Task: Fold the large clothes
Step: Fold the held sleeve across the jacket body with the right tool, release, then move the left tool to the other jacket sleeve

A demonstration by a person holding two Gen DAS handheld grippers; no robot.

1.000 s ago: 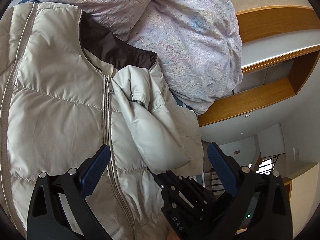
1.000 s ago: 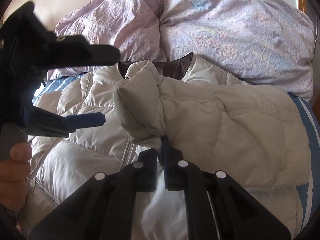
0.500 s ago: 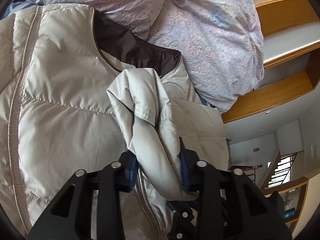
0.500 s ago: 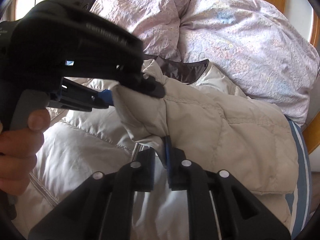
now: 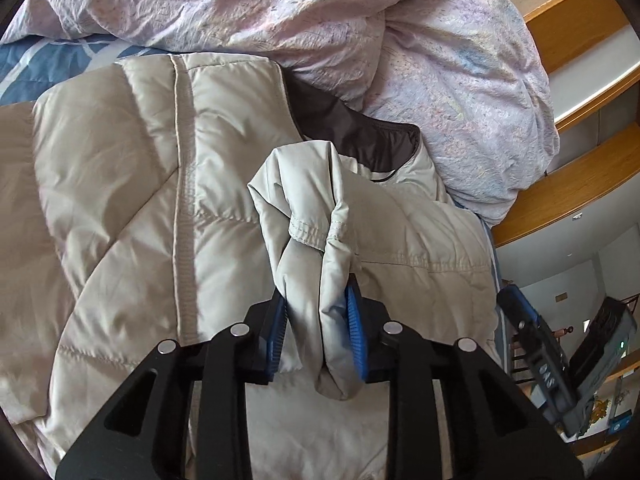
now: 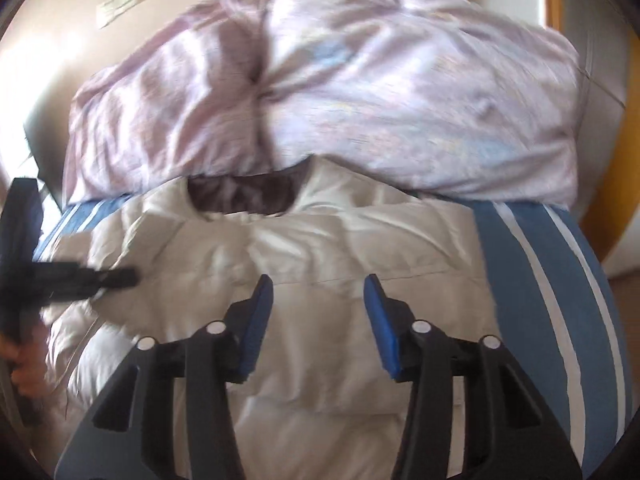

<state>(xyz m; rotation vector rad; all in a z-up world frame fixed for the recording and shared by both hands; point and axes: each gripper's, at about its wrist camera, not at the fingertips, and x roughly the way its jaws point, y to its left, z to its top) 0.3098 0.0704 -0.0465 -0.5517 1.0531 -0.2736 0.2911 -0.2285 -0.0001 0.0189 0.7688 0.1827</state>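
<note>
The puffy coat (image 5: 132,208) lay flat on the bed (image 6: 532,248), just under the pink quilt (image 5: 360,32). The left gripper (image 5: 316,328) pinched the sleeve (image 5: 312,240) tight. The right gripper (image 6: 318,312) had just been opening; its jaws were apart and held nothing.

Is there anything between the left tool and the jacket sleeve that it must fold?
Nothing visible. The left tool is shut on the sleeve cuff of the beige jacket; both blue pads press directly on the fabric.
</note>
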